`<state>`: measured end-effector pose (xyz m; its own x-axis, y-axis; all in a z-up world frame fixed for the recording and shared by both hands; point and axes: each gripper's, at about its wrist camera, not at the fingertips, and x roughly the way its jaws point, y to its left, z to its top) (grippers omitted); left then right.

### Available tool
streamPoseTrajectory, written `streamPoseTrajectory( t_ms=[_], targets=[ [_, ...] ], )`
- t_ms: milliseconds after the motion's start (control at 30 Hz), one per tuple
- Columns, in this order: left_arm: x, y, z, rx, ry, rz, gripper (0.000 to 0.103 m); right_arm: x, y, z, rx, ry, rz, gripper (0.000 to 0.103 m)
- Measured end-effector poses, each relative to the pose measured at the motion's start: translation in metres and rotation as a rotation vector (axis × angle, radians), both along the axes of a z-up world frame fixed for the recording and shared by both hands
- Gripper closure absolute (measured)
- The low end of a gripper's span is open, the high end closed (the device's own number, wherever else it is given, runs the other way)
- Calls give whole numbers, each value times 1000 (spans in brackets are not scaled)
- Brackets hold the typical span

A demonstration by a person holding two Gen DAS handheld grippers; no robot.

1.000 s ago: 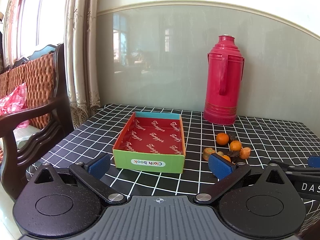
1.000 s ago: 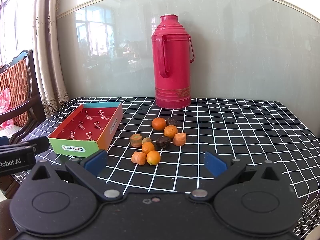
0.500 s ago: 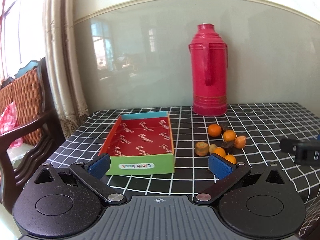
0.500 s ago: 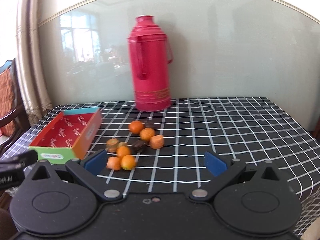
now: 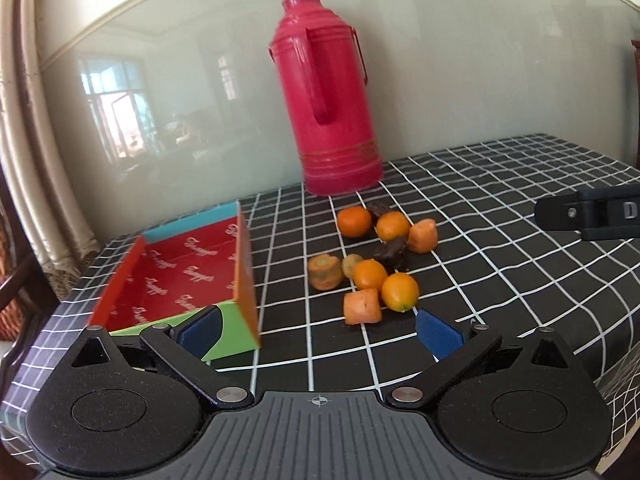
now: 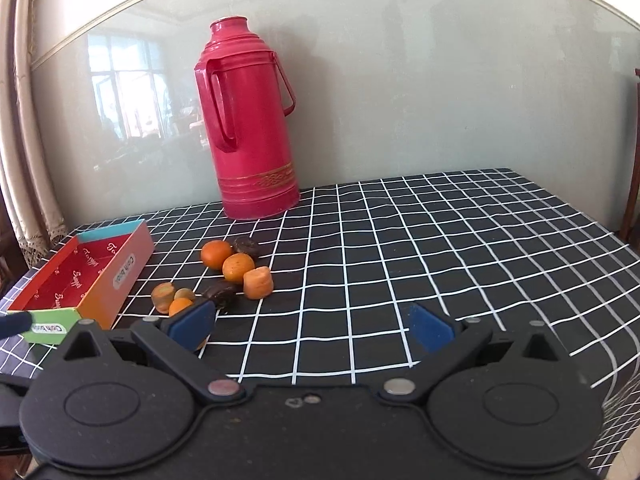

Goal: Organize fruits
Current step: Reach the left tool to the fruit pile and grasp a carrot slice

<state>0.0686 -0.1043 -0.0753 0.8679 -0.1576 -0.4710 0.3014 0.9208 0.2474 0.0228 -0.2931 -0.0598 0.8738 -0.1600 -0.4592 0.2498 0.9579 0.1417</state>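
A cluster of small fruits (image 5: 372, 256) lies on the black checked tablecloth: orange mandarins, carrot-like chunks and dark pieces. The same fruit cluster (image 6: 236, 268) sits ahead-left in the right wrist view. An open cardboard box (image 5: 132, 276) with a red lining stands left of the fruits, and the box (image 6: 120, 276) is empty. My left gripper (image 5: 320, 330) is open just short of the nearest carrot chunk (image 5: 362, 306), its left pad in front of the box corner. My right gripper (image 6: 312, 326) is open, nothing between its fingers, its left pad (image 6: 192, 324) covering the nearest fruits.
A tall red thermos (image 6: 250, 128) stands at the back against the glossy wall panel, behind the fruits. The tablecloth (image 6: 440, 248) stretches out to the right. The right gripper's tip (image 5: 592, 212) shows at the right edge of the left wrist view. Curtains hang at far left.
Both grippers have swung rightward and moved closer to the fruits; the box has slid to the left of both views. Both stay open.
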Motion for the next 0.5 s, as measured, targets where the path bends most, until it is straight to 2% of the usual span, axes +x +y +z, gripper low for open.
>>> streamPoseTrajectory(
  t_ms=[33,100,267,400,500],
  targets=[
    [4,-1,-4,-3,1,-3,3,1,-1,-3,5,-4,3,6],
    [16,-6,-12,2,22,-17,23,3,-3,-6,15,-7,2,6],
    [36,-14,-32,9,85,-42,33,8,-5,-10,44,-3,7,6],
    [45,-18,-37,1,96,-50,50,10,-4,-10,45,-7,16,6],
    [54,-19,-41,-12,115,-41,50,11,-6,-11,66,-7,19,6]
  ],
)
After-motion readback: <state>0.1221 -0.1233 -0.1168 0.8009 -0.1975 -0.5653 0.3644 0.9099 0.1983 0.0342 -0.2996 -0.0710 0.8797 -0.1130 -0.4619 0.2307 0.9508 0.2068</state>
